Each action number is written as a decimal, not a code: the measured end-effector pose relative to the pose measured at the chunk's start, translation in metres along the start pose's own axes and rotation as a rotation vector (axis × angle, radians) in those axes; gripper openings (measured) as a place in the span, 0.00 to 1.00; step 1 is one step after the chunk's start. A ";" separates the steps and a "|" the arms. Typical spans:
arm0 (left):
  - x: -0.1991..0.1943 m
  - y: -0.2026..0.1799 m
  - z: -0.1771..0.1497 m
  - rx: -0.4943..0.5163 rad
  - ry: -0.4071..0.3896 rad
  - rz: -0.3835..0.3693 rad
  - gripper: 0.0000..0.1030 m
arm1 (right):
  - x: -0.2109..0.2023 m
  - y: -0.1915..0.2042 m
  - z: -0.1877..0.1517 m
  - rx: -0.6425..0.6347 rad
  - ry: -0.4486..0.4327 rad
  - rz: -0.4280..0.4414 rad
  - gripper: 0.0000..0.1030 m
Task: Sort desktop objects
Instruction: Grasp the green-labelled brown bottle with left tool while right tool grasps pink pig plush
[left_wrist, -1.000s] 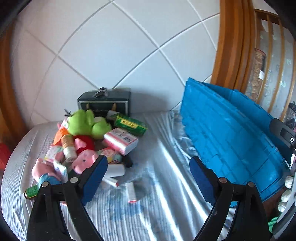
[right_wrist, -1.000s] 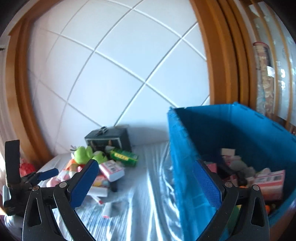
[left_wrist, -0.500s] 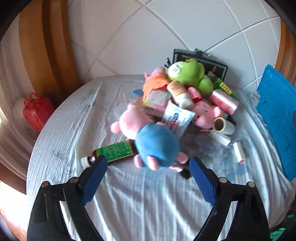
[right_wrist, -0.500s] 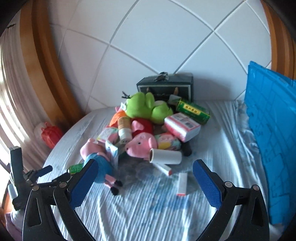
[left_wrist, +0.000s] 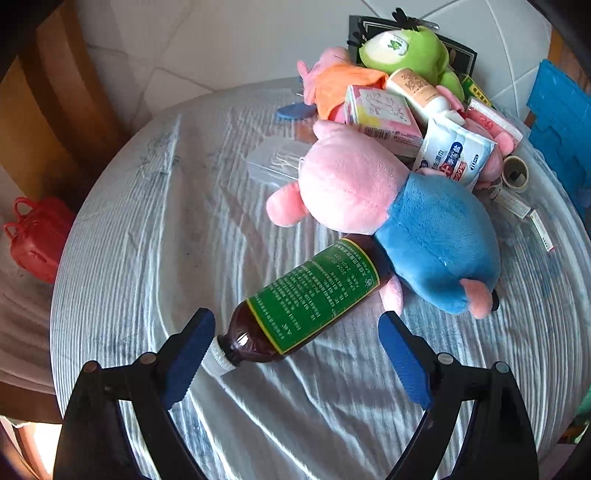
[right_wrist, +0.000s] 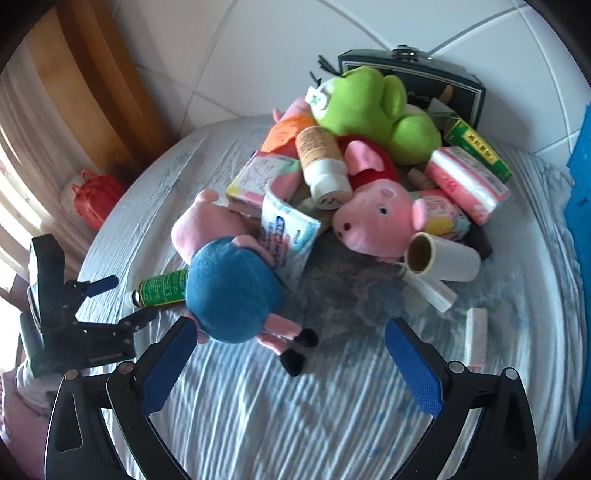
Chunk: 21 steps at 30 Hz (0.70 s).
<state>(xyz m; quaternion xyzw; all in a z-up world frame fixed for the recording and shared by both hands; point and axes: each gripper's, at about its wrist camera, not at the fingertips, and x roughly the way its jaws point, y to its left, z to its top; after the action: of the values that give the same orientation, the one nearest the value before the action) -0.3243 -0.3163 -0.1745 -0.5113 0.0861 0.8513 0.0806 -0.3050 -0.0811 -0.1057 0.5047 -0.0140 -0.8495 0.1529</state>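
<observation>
A pile of objects lies on the round table with a striped cloth (left_wrist: 155, 236). At its near side is a brown bottle with a green label (left_wrist: 310, 299), partly under a pig plush in blue (left_wrist: 424, 236). My left gripper (left_wrist: 295, 350) is open and straddles the bottle's neck end, the white cap close to the left pad; it also shows in the right wrist view (right_wrist: 122, 301). My right gripper (right_wrist: 288, 354) is open just in front of the blue pig plush (right_wrist: 229, 291), whose black feet lie between the fingers. The blue crate (left_wrist: 561, 122) stands at the right edge.
The pile holds a green frog plush (right_wrist: 373, 107), a pig plush in red (right_wrist: 376, 218), a beige bottle (right_wrist: 321, 162), pink and green boxes, a white roll (right_wrist: 443, 258) and a wipes pack (left_wrist: 454, 155). A dark box (right_wrist: 413, 77) stands behind. A red bag (left_wrist: 37, 236) lies off the table's left edge.
Both grippers swung left, away from the blue crate, and came down close over the pile. The bottle now lies between the left fingers, the blue pig's feet between the right ones.
</observation>
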 end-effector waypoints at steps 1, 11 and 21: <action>0.006 -0.002 0.003 0.017 0.006 -0.008 0.88 | 0.009 0.008 0.004 -0.014 0.016 -0.005 1.00; 0.051 -0.008 0.014 0.077 0.050 -0.057 0.74 | 0.079 0.056 0.033 -0.133 0.163 -0.039 1.00; 0.058 0.059 -0.006 -0.265 0.089 -0.047 0.58 | 0.128 0.083 0.030 -0.182 0.277 -0.008 1.00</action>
<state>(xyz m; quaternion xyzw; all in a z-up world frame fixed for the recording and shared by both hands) -0.3597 -0.3718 -0.2250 -0.5567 -0.0356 0.8295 0.0281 -0.3677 -0.1994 -0.1855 0.6010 0.0863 -0.7703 0.1951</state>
